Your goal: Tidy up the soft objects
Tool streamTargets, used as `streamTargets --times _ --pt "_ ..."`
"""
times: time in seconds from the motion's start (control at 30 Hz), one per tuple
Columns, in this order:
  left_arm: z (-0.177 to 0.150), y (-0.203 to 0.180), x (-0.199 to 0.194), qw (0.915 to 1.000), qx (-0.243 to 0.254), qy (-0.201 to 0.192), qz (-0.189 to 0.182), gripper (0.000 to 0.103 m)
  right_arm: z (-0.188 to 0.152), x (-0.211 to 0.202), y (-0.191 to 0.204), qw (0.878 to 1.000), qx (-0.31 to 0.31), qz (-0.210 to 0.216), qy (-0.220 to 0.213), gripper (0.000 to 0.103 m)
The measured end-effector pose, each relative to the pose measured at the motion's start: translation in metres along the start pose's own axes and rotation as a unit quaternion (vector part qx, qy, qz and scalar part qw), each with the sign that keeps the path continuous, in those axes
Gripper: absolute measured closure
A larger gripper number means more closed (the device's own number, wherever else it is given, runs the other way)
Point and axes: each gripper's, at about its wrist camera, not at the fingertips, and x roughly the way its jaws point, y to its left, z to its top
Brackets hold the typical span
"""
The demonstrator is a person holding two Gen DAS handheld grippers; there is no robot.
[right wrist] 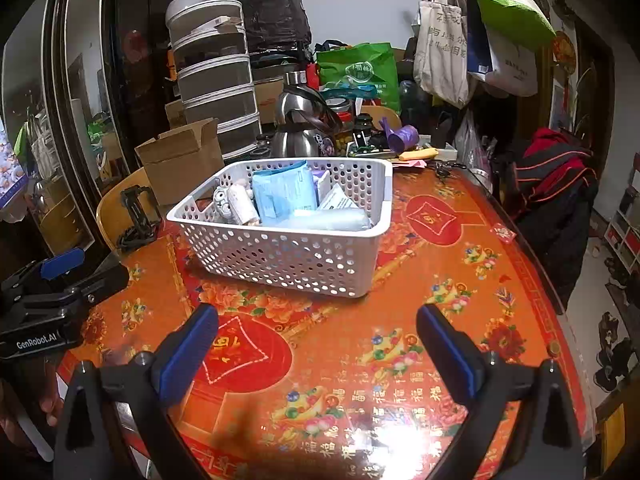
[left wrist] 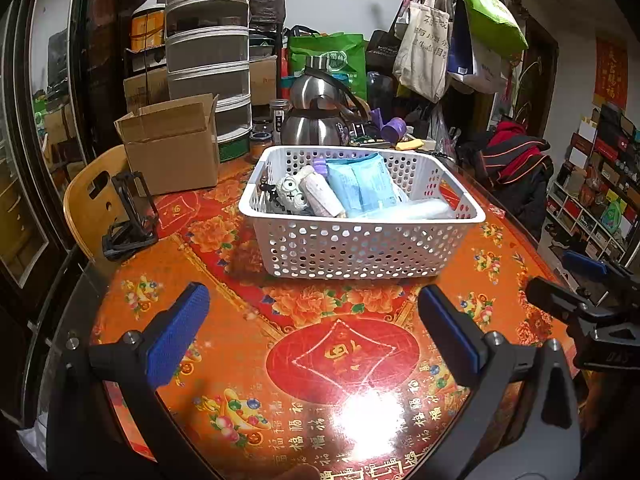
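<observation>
A white perforated basket [left wrist: 352, 252] stands on the red and orange table [left wrist: 320, 356]; it also shows in the right wrist view [right wrist: 280, 256]. Inside it lie a grey plush toy with big eyes [left wrist: 291, 194], a pale roll [left wrist: 322, 196], light blue soft packs [left wrist: 364, 188] and a clear bag [left wrist: 416, 210]. The same packs [right wrist: 282, 194] and toy [right wrist: 223, 203] show in the right wrist view. My left gripper [left wrist: 312, 332] is open and empty, short of the basket. My right gripper [right wrist: 316, 346] is open and empty, also short of the basket.
An open cardboard box [left wrist: 172, 144], a steel kettle [left wrist: 316, 114] and stacked grey drawers [left wrist: 208, 56] stand behind the basket. A wooden chair [left wrist: 96, 200] with a black clip holder [left wrist: 132, 216] is at the left. Bags hang at the back right [left wrist: 424, 40].
</observation>
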Motion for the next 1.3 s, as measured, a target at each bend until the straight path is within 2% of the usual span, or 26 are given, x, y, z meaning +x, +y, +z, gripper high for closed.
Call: streamTargets --times 1.3 --pt "-0.0007 -0.0036 0.0018 0.9999 0.014 -0.002 0.001 0.000 -0.0002 -0.0023 -0.0063 1.000 -0.005 -0.002 -0.003 0.004"
